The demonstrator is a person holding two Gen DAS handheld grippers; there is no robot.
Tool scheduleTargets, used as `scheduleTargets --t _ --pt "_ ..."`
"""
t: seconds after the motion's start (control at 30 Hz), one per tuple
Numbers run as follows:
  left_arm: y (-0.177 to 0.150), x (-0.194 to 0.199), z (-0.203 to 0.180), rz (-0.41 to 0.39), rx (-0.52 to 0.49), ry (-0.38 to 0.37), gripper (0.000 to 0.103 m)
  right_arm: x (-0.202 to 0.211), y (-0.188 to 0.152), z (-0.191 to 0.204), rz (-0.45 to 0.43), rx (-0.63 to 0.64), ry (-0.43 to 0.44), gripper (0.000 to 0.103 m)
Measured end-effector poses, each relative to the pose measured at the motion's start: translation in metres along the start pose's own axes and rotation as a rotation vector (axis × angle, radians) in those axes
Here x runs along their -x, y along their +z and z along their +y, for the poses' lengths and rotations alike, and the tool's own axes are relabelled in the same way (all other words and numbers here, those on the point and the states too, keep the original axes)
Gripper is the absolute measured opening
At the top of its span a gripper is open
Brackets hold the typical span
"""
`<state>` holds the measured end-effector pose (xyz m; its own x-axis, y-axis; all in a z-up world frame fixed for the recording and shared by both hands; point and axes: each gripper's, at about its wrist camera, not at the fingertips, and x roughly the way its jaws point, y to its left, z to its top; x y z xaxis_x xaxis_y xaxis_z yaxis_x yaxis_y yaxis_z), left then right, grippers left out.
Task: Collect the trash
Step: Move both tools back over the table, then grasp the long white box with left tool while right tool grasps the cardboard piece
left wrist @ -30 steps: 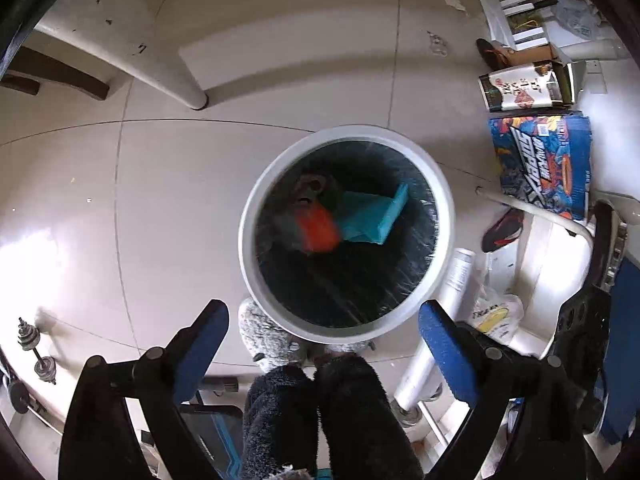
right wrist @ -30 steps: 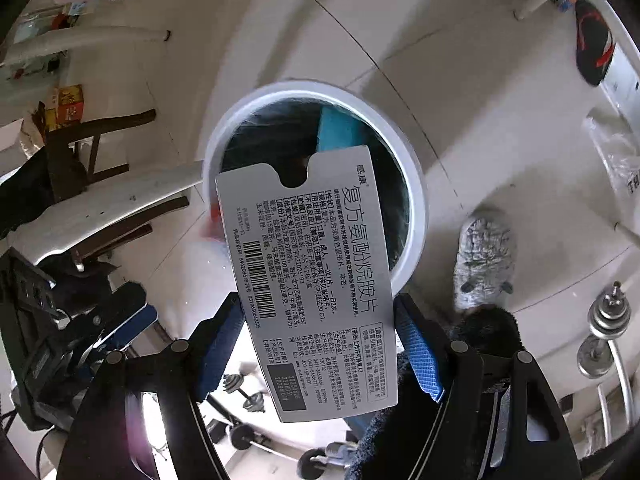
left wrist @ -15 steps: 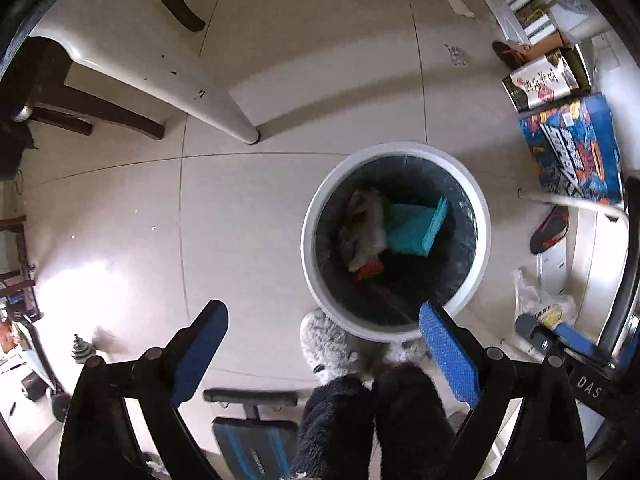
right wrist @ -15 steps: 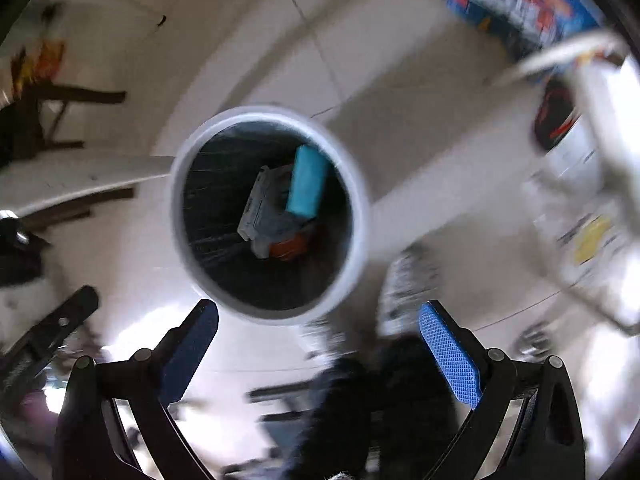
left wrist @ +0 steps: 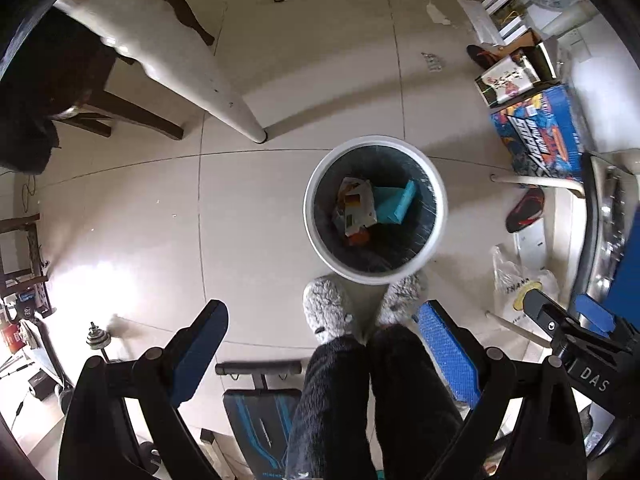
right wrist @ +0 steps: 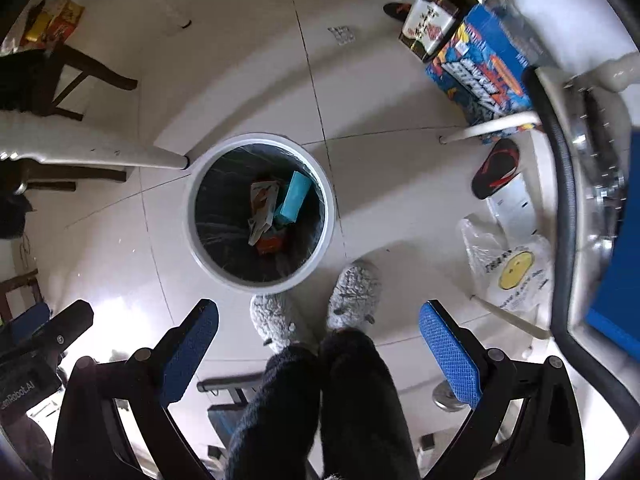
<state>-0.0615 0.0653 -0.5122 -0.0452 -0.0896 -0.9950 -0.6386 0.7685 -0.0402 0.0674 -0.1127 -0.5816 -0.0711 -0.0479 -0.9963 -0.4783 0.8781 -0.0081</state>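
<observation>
Standing on bare floor tiles (left wrist: 132, 208), the white-rimmed trash bin (left wrist: 439, 216) has a table leg (left wrist: 208, 92) near one side and a blue carton (left wrist: 540, 136) near the other. A teal box (left wrist: 394, 204) and a white carton (right wrist: 262, 204) lie inside, well ahead of both grippers. Left gripper (left wrist: 322, 344) and right gripper (right wrist: 320, 340) gape wide, holding nothing.

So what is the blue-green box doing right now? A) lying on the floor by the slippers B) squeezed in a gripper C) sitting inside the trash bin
C: the teal box lies inside the white-rimmed trash bin with other trash, while both grippers are open and empty.
</observation>
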Motion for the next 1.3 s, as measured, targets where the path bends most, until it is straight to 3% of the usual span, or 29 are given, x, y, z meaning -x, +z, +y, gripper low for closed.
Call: scheduleTargets --t 0.23,0.4,0.57,0.67,0.9,0.97,1.07,1.3 --pt "-0.032 0.085 0.004 -0.027 -0.022 -0.019 0.098 0.099 -0.029 0.009 -0.036 0.02 0.012 0.102" --pt "-0.04 0.164 0.01 -0.121 -0.016 -0.004 0.098 0.183 -0.048 0.014 -0.075 -0.001 0.052 0.102" --pt "-0.008 0.24 0.011 -0.275 0.032 -0.019 0.098 0.265 -0.037 0.017 -0.147 -0.043 0.133 0.102" --pt "0.022 0.274 0.006 -0.357 0.054 -0.008 0.098 0.308 -0.011 0.014 -0.207 -0.069 0.18 0.102" --pt "0.117 0.327 -0.01 -0.444 0.124 0.043 0.098 0.381 0.09 -0.016 -0.328 -0.093 0.176 0.102" --pt "0.15 0.336 -0.023 -0.465 0.146 0.074 0.103 0.398 0.14 -0.034 -0.347 -0.081 0.137 0.102" --pt "0.201 0.34 -0.049 -0.476 0.174 0.125 0.103 0.414 0.213 -0.054 -0.356 -0.039 0.073 0.102" --pt "0.319 0.32 -0.111 -0.378 0.195 0.17 0.103 0.42 0.418 -0.097 -0.309 0.132 -0.18 0.103"
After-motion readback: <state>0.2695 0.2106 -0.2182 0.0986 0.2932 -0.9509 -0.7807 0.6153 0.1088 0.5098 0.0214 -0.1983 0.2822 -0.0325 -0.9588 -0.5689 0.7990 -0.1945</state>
